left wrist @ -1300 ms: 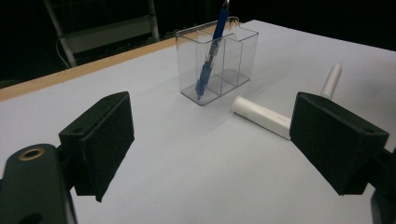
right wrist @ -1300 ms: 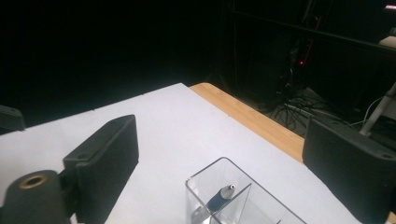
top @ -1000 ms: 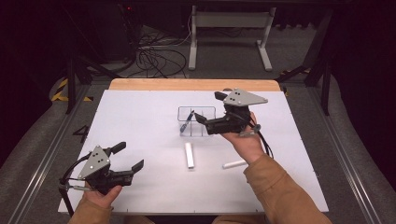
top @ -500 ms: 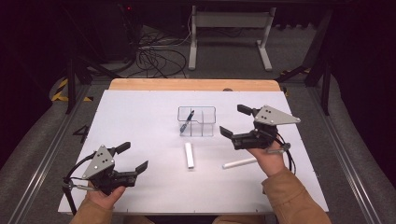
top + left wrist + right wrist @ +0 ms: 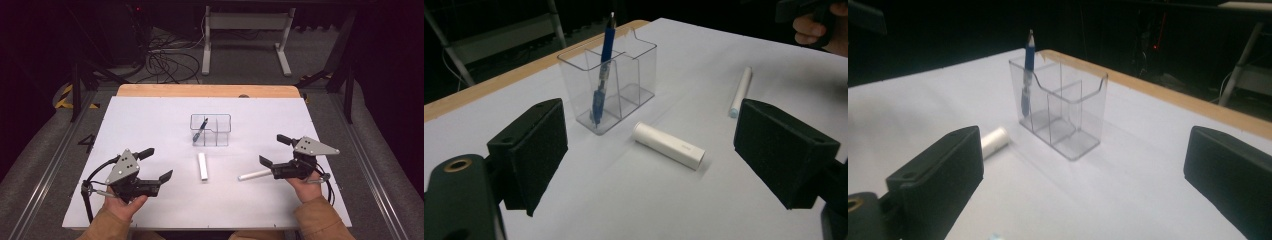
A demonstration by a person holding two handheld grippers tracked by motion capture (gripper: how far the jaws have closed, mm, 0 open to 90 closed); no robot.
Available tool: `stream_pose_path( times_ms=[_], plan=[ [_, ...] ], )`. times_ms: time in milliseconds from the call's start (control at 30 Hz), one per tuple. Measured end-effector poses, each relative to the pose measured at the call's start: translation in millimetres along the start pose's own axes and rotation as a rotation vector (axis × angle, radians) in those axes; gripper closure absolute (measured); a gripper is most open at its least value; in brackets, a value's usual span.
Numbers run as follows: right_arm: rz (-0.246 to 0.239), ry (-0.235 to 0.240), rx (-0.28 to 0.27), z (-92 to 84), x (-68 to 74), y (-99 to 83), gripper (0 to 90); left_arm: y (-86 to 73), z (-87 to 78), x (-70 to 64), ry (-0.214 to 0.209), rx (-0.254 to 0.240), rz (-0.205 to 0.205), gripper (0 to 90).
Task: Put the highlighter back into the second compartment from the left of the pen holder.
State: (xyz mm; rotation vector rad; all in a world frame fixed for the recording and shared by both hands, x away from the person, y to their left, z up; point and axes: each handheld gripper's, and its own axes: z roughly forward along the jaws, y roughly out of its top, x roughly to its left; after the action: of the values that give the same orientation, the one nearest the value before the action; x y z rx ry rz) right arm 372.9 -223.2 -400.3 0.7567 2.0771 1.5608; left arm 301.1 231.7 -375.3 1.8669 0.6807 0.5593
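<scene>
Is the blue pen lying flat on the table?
No, the pen stands tilted in an end compartment of the clear holder, while two white sticks lie on the table.

Table (image 5: pixel 150 120): white top, with a light wood-coloured strip along the far edge.
Organiser (image 5: pixel 210 130), centre: clear, colourless plastic.
Pen (image 5: pixel 201 128) in the organiser's left compartment: blue.
Short tube (image 5: pixel 202 166), near of the organiser: plain white.
Slim stick (image 5: pixel 254 174), to the right: white, with a pale bluish tip in the left gripper view.
Left gripper (image 5: pixel 157 164) and right gripper (image 5: pixel 273 149): black jaws, grey top plates.
Sleeves (image 5: pixel 320 222): tan.
Floor (image 5: pixel 45 145): grey.
</scene>
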Motion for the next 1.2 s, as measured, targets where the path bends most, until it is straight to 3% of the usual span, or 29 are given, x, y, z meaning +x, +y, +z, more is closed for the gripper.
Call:
stream_pose_path(
  times_ms=[133, 467, 667, 867, 1100, 1200],
  plan=[
    [-0.002, 0.001, 0.026, -3.1, 0.2, -13.6, 0.2, 7.5, 13.8, -1.4, -0.037, 0.021, -0.008, 14.8],
    [0.027, 0.007, 0.046, -15.9, 2.2, -43.1, 0.0, 23.3, 35.9, -7.7, -0.069, 0.039, 0.01, 15.0],
    [0.035, 0.022, 0.072, -16.3, 1.5, -47.6, 0.5, 27.9, 42.9, -9.0, -0.096, 0.05, 0.015, 15.2],
    [0.043, 0.001, 0.074, -15.9, 0.3, -49.5, 0.0, 32.7, 51.1, -10.9, -0.127, 0.076, 0.018, 16.1],
    [0.029, 0.0, 0.056, -16.5, 0.6, -50.5, 0.0, 38.9, 61.3, -14.9, -0.147, 0.092, 0.036, 16.5],
    [0.048, 0.02, 0.04, -18.7, 0.3, -50.0, 0.0, 41.3, 66.8, -16.9, -0.162, 0.105, 0.047, 16.9]
  ],
)
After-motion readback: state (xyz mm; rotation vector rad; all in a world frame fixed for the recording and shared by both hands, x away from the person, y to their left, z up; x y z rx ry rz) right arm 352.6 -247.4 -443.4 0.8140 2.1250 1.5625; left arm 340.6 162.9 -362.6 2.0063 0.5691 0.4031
